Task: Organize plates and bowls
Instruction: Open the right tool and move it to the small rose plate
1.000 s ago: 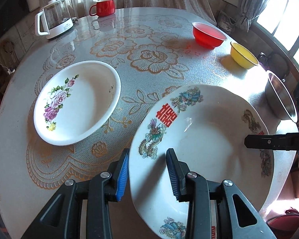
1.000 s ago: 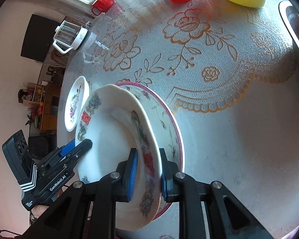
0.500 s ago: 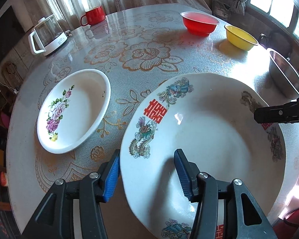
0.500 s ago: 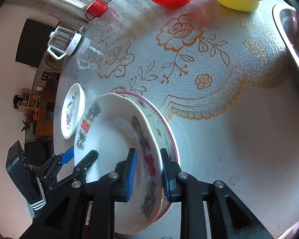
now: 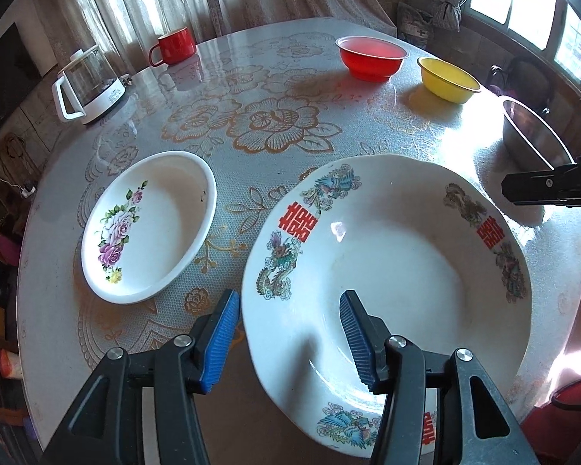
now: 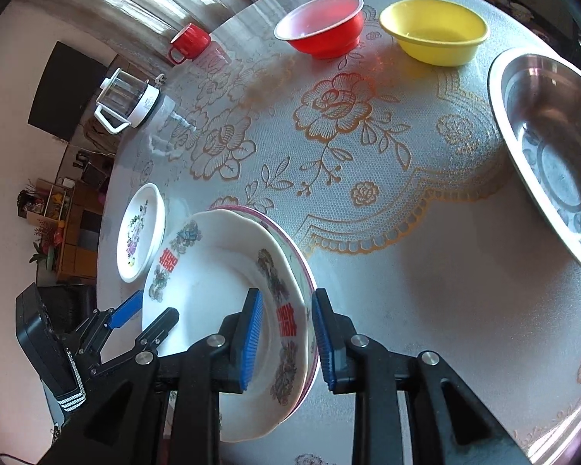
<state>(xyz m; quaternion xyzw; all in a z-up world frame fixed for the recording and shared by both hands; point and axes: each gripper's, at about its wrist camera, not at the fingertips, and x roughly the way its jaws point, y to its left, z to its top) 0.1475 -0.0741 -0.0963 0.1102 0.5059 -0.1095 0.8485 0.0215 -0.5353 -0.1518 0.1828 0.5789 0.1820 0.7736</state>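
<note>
- We are keeping our left gripper (image 5: 288, 323) spread wide across the near rim of the dragon plate (image 5: 399, 248), the flowered plate (image 5: 151, 224) lying just left.
- Our right gripper (image 6: 286, 339) is straddling the opposite rim, pads apparently apart; a pink-edged plate (image 6: 308, 283) is sitting beneath.

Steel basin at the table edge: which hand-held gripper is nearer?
Right. The right hand-held gripper straddles the stacked plates' rim, on the side facing the steel basin. The left hand-held gripper straddles the top plate's opposite rim, farther away.
</note>
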